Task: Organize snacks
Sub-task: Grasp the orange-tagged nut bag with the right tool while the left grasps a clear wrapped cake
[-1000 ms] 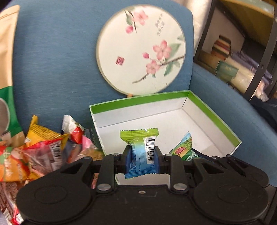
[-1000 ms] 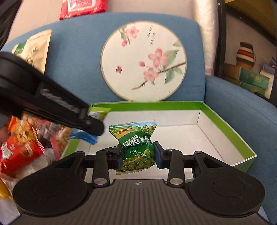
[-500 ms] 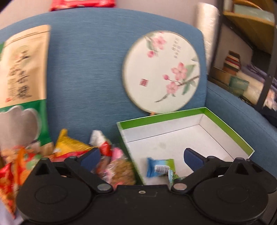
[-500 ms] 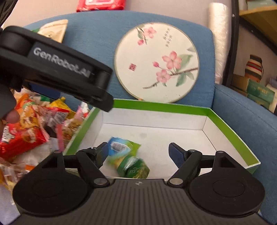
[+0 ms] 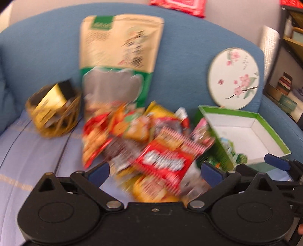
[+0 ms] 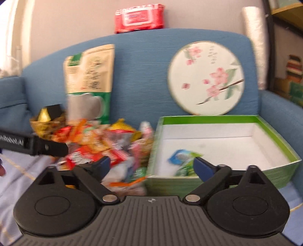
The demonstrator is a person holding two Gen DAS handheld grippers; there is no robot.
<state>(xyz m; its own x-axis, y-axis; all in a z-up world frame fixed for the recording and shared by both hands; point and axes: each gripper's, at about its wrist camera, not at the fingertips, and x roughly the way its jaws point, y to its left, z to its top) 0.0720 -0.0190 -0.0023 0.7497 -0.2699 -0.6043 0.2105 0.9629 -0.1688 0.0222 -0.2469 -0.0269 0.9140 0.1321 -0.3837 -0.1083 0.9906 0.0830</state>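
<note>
A heap of small snack packets (image 5: 144, 136) lies on the blue sofa seat, topped by a red packet (image 5: 162, 162). My left gripper (image 5: 155, 171) hovers just in front of the heap, open and holding nothing. Right of the heap stands a white box with a green rim (image 6: 208, 130). Inside it, near the front left corner, lie a blue-green packet (image 6: 180, 156) and a green pea packet (image 6: 186, 169). My right gripper (image 6: 152, 165) is open and holds nothing, straddling the box's front left corner. The left gripper's arm (image 6: 37, 144) shows at the left edge of the right wrist view.
A tall beige and green pouch (image 5: 119, 56) leans on the sofa back behind the heap. A gold wire basket (image 5: 51, 113) sits to its left. A round painted fan (image 6: 205, 77) rests behind the box, and a red wipes pack (image 6: 139, 18) lies on the backrest.
Both grippers opened and let their packets fall into the box. The left gripper swung left from the box to the snack heap. The right gripper drew back and slightly left.
</note>
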